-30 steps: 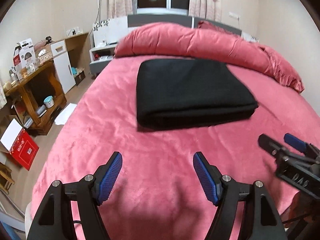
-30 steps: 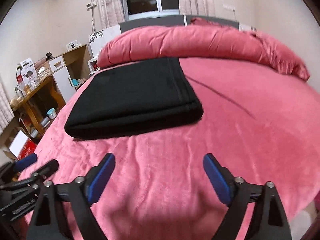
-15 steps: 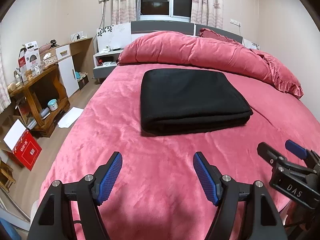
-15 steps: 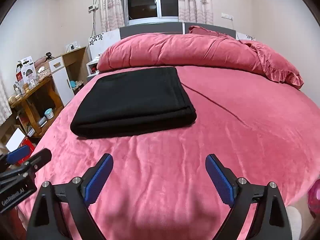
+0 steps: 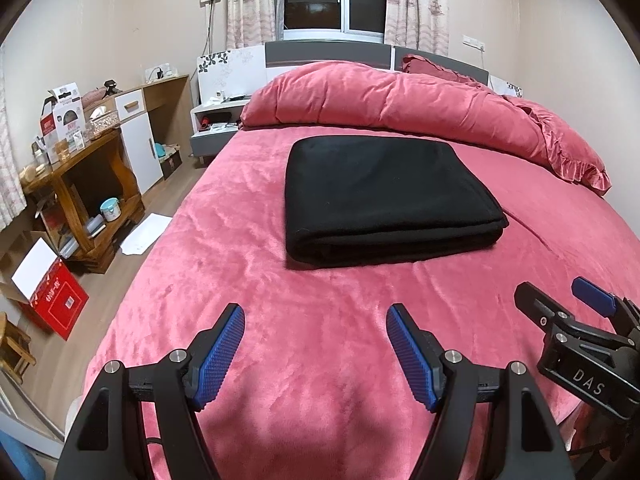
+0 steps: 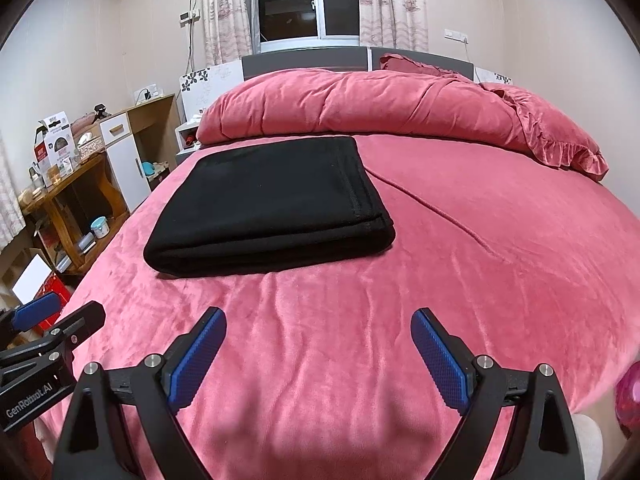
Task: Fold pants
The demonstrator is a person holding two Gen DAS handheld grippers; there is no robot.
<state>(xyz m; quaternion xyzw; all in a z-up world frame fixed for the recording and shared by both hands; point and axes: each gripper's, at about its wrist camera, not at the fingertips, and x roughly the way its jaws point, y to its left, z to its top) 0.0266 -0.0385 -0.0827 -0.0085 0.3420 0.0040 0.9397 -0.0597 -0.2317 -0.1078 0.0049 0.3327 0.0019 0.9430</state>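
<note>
The black pants (image 5: 384, 196) lie folded into a thick flat rectangle on the pink bed (image 5: 320, 340), also in the right wrist view (image 6: 272, 204). My left gripper (image 5: 316, 320) is open and empty, held above the bed's near part, well short of the pants. My right gripper (image 6: 318, 322) is open and empty too, beside the left one; it shows at the right edge of the left wrist view (image 5: 560, 304). The left gripper shows at the left edge of the right wrist view (image 6: 60, 312).
A rolled pink duvet (image 5: 400, 100) and pillow (image 5: 436, 66) lie at the headboard behind the pants. Left of the bed stand a wooden desk (image 5: 76, 172) with boxes, a white nightstand (image 5: 218, 120), a red box (image 5: 52, 296) and paper (image 5: 146, 232) on the floor.
Both grippers have drawn back and tilted up from the pants, which now look farther away. More of the room and window shows. The pants have not moved.
</note>
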